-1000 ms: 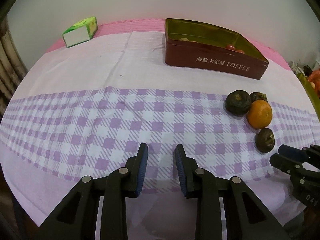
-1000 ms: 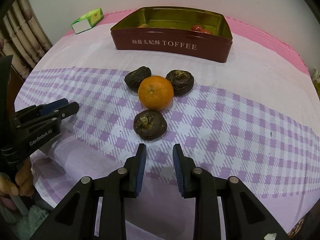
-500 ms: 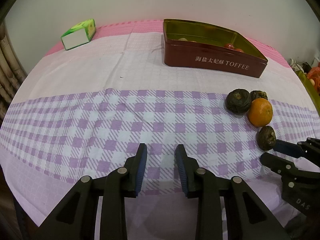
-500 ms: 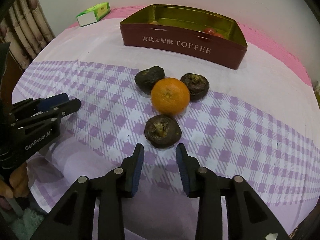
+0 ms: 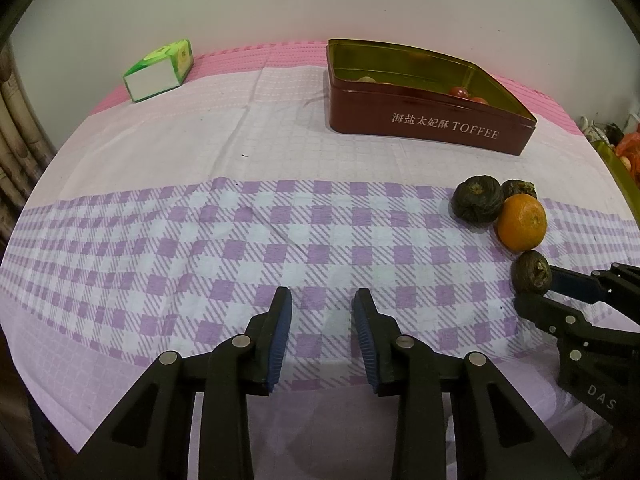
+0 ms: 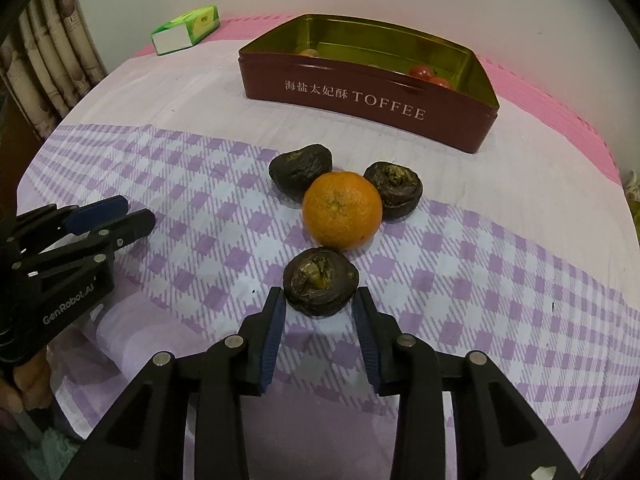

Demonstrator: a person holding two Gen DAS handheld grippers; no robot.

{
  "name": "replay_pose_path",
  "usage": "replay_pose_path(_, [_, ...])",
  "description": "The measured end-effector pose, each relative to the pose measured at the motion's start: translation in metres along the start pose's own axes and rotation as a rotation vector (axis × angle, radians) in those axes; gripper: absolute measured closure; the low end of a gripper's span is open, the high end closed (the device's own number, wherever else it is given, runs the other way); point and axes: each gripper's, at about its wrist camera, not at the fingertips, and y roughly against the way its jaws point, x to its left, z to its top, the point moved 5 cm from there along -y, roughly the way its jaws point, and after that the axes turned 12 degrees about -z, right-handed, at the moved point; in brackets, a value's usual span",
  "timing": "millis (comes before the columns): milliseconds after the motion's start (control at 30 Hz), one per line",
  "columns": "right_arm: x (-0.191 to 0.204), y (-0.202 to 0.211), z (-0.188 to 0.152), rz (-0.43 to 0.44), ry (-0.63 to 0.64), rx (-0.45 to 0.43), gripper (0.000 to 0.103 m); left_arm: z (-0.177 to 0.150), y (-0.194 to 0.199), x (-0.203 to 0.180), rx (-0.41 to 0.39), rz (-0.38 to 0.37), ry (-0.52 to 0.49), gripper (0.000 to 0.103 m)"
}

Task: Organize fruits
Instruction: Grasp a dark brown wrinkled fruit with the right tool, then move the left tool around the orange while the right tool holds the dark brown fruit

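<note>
Right gripper (image 6: pixel 319 304) fingers spread wide, straddling nearest dark fruit (image 6: pixel 320 282) — tips flank it, firm contact not clear. Orange (image 6: pixel 342 210) touching just behind it, two more dark fruits (image 6: pixel 301 170) beyond, all on checked cloth (image 6: pixel 500 272) over tabletop. Left gripper (image 5: pixel 322 312) fingers apart, holding nothing — hangs above cloth, well left of fruit. Toffee tin (image 6: pixel 368 100) at back, red fruits (image 6: pixel 420 72) inside. Green box (image 5: pixel 160 70) far corner.
</note>
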Motion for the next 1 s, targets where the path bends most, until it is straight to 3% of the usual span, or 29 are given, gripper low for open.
replay_pose_path(1000, [-0.069, -0.016, -0.003, -0.074, -0.13, 0.017, 0.072, -0.002, 0.001, -0.002, -0.006, 0.0, -0.007, 0.067])
